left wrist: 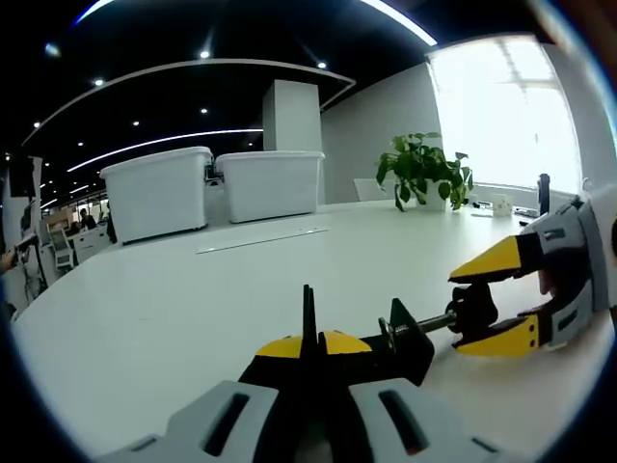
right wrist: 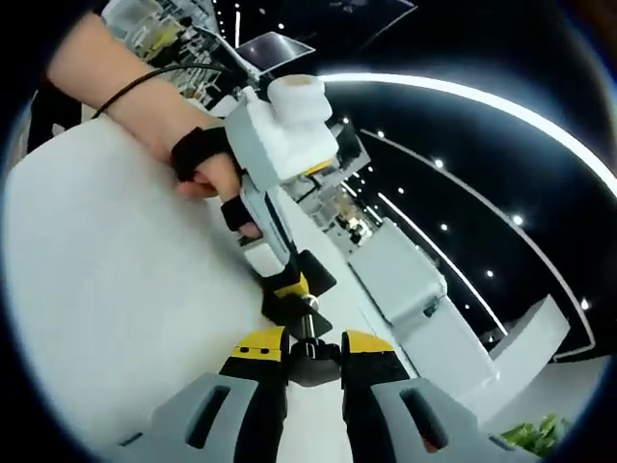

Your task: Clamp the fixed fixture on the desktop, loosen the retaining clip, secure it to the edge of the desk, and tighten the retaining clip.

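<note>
Left hand-held gripper point(left wrist: 310, 340): jaws pressed together on the black body of the fixture point(left wrist: 400, 349), yellow tips meeting at a thin seam, low over the white tabletop point(left wrist: 193, 299). Seen from the right gripper view as a grey-and-white housing held by a hand point(right wrist: 207, 164) wearing a black strap, yellow tip biting the same black body from above.

Right hand-held gripper point(right wrist: 313, 352): jaws drawn in on the black knob point(left wrist: 472, 313) at the end of the threaded screw point(left wrist: 434, 323), yellow pads either side of it (in the left gripper view the jaws look partly spread around the knob, so contact seems light rather than hard).

Fixture between the two grippers, close above or just on the tabletop; whether touching, cannot tell. Well away from any visible desk edge.

Handling, as judgement: small, rigid, likely metal and hard plastic, light enough for one gripper. No give, so no risk of crushing, but smooth painted faces could slip or swivel in the pads. Best held across the flat sides of the body, firmly, to resist the twist. Knob to be taken squarely across its width and turned; a shallow bite likely to skid off.

Farther out: two white bins point(left wrist: 159, 193), a potted plant point(left wrist: 421, 169) by the bright window.
</note>
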A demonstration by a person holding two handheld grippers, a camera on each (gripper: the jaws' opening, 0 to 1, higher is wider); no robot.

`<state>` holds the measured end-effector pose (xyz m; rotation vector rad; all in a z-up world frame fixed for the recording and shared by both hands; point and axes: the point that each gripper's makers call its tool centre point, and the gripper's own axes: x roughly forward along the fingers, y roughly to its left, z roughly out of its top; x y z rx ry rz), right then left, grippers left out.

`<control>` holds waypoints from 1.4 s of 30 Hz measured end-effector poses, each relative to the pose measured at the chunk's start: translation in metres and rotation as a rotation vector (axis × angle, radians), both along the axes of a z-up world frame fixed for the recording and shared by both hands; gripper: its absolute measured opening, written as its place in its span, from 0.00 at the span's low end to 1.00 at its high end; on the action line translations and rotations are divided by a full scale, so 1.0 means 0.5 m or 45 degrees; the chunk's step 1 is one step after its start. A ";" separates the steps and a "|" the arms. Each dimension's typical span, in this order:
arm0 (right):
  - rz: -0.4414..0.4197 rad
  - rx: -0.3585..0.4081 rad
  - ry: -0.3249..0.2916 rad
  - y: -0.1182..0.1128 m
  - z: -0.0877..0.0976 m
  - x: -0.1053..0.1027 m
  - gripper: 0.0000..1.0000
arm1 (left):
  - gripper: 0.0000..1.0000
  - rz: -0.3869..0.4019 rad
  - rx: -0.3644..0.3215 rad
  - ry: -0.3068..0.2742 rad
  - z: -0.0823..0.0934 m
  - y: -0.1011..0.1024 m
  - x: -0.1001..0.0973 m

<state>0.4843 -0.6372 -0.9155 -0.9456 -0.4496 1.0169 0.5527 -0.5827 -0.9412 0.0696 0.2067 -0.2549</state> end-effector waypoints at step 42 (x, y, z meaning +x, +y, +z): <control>0.009 0.602 1.294 -0.038 0.008 0.032 0.24 | 0.05 -0.008 0.000 -0.001 0.000 -0.003 -0.003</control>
